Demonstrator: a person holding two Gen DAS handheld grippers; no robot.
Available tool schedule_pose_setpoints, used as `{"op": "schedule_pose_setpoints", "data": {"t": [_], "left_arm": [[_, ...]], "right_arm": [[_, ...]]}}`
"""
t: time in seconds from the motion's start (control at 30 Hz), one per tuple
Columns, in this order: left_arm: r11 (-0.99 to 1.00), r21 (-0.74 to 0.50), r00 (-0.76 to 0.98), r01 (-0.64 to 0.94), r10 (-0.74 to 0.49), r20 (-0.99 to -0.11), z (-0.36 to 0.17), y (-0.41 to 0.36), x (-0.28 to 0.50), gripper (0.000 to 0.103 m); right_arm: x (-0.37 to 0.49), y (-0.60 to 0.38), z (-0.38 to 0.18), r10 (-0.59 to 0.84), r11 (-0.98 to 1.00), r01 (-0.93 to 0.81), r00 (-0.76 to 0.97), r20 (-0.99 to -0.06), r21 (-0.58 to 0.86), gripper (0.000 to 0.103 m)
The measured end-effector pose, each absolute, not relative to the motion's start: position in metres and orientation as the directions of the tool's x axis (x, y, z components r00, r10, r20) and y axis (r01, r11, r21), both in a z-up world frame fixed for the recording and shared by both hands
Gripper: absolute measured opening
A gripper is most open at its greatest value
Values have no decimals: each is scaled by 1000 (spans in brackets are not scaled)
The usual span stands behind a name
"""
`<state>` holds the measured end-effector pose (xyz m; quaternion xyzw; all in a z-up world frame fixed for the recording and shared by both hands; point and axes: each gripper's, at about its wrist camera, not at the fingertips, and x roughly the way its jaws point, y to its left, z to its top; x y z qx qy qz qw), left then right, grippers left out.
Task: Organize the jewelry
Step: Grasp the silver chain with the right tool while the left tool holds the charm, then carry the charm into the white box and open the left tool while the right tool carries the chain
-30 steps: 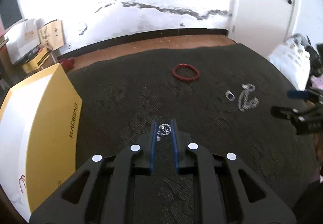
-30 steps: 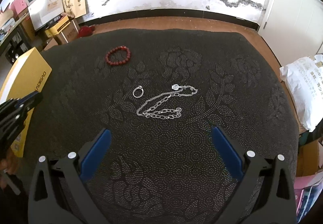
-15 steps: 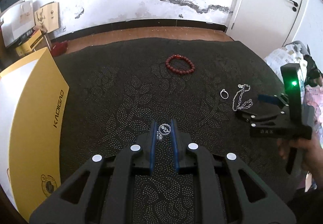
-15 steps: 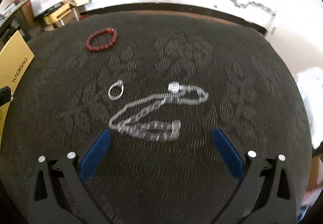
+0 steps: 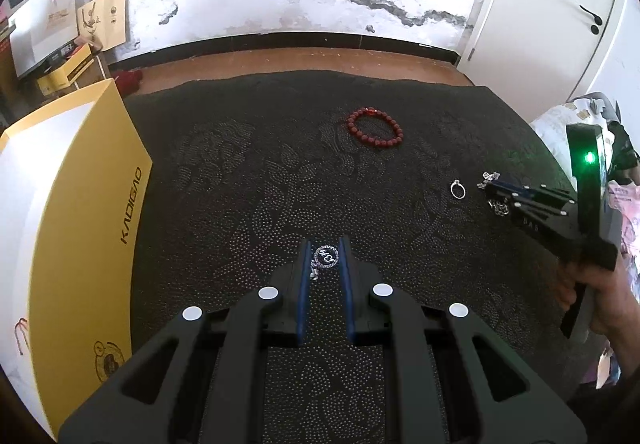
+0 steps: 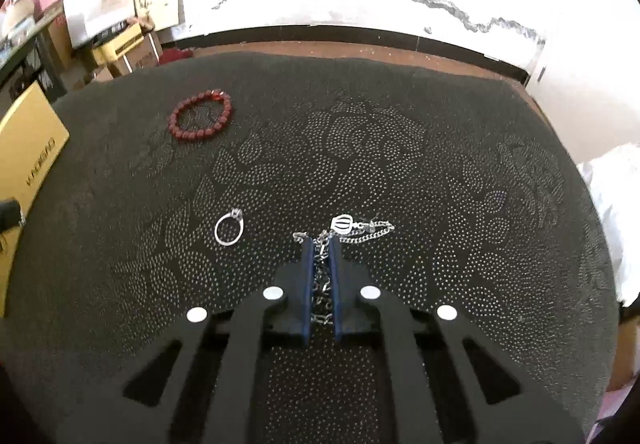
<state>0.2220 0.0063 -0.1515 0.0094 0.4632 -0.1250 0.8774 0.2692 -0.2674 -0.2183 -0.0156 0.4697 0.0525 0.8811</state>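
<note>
My left gripper (image 5: 325,250) is shut on a small round dark pendant (image 5: 327,256), held over the dark patterned cloth (image 5: 248,180). My right gripper (image 6: 320,244) is shut on a silver chain necklace (image 6: 360,230) lying on the cloth; its crown-shaped charm sticks out past the fingertips. In the left wrist view the right gripper (image 5: 496,186) sits on the chain at the right. A silver ring (image 6: 229,230) lies just left of the chain, also in the left wrist view (image 5: 457,189). A red bead bracelet (image 5: 374,127) lies further back, also in the right wrist view (image 6: 201,115).
A yellow and white box (image 5: 80,212) marked KADIGAO stands along the cloth's left edge. A white bag (image 6: 616,212) lies off the right edge. Boxes and paper bags (image 5: 60,36) stand on the floor at the back left, by the white wall.
My right gripper came down over the chain and closed from wide open onto it. My left gripper kept its hold on the pendant and shifted slightly.
</note>
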Motion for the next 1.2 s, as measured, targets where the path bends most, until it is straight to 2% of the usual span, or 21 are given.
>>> {"op": "schedule_pose_setpoints", "data": {"t": [0.2, 0.33, 0.57, 0.73, 0.93, 1.2], "left_arm": [[971, -90, 549, 222, -201, -811, -147, 8, 222, 14], [971, -97, 550, 219, -205, -810, -137, 12, 221, 14], [977, -112, 611, 184, -203, -765, -86, 35, 206, 14], [983, -132, 612, 131, -185, -769, -50, 76, 185, 14], [994, -86, 630, 67, -109, -769, -5, 143, 153, 14], [997, -38, 638, -62, 10, -770, 43, 237, 120, 14]], "right_arm": [[251, -260, -185, 98, 994, -87, 570, -816, 59, 7], [232, -255, -134, 163, 987, -100, 604, -780, 129, 7], [197, -218, -52, 206, 978, -139, 654, -728, 152, 7], [181, -175, 4, 262, 964, -208, 677, -688, 163, 7], [162, -102, 66, 363, 924, -344, 656, -662, 165, 7], [147, 6, 126, 424, 876, -469, 632, -649, 115, 7]]}}
